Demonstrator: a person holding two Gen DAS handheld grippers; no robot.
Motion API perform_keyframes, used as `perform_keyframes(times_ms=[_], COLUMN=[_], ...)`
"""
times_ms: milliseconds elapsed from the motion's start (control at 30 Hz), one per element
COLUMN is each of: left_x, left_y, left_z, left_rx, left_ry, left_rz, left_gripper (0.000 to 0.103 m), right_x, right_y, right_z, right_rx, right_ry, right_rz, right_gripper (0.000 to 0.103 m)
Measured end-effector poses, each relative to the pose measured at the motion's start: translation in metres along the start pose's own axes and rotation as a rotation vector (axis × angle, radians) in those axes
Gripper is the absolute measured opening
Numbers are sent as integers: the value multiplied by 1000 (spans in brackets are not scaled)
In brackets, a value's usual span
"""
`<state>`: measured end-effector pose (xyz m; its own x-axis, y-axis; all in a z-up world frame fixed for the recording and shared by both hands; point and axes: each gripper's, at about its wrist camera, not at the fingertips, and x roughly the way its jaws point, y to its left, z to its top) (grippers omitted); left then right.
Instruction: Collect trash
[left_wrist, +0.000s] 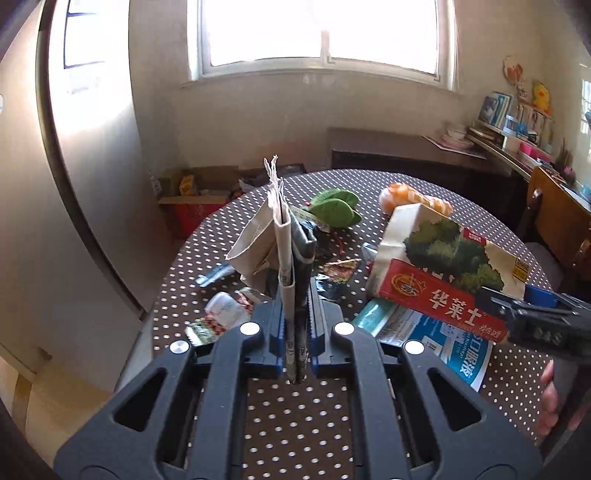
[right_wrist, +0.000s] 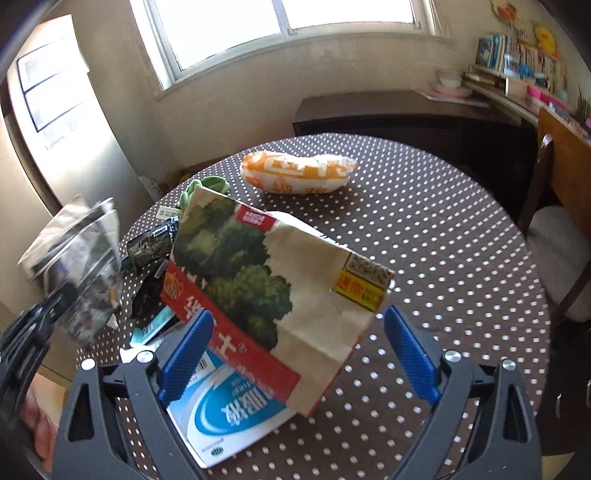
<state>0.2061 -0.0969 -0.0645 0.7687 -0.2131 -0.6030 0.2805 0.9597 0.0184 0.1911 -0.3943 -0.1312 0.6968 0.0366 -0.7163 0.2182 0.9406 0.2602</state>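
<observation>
the left gripper (left_wrist: 297, 325) was clamped on a bundle of paper scraps (left_wrist: 284, 236), held upright above the tabletop (left_wrist: 295, 413), apparently so gathered trash stayed together. the right gripper (right_wrist: 295, 354) stood wide open around the printed paper bag (right_wrist: 280, 291), which leaned over a blue-and-white box (right_wrist: 236, 417), seemingly lined up to pinch it. an orange wrapper (right_wrist: 295, 173) lay well apart, farther back.
</observation>
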Motion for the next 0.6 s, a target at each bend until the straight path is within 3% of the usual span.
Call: perform_keyframes(times_ms=[33,67,100,167,233,367,600], left_x=[-2,-3,-4,-7,-8,-12,-28], left_y=[2,4,5,7,7,10,15], left_z=[0,-1,0,-2,-1,-1,-4], left_rx=[-3,-7,-11,-16,-15,-29,-33], left_ry=[-1,-1,-1,-6,-14,-25,-70], left_rz=[1,-1,-1,10,17,19,30], left_gripper=[10,10,10,10,10,10,10], right_x=[3,6,5,1,-8,-26,-59], right_y=[-1,-1,-2,-6,-8,2,18], right_z=[0,1,1,3,2,2,1], right_rx=[14,27,44,77,114,84,31], right_ry=[5,7,-2,-17,-45,-119,-213], right_rz=[0,18,42,95,138,128,130], right_gripper=[83,63,58,30,24,16,12])
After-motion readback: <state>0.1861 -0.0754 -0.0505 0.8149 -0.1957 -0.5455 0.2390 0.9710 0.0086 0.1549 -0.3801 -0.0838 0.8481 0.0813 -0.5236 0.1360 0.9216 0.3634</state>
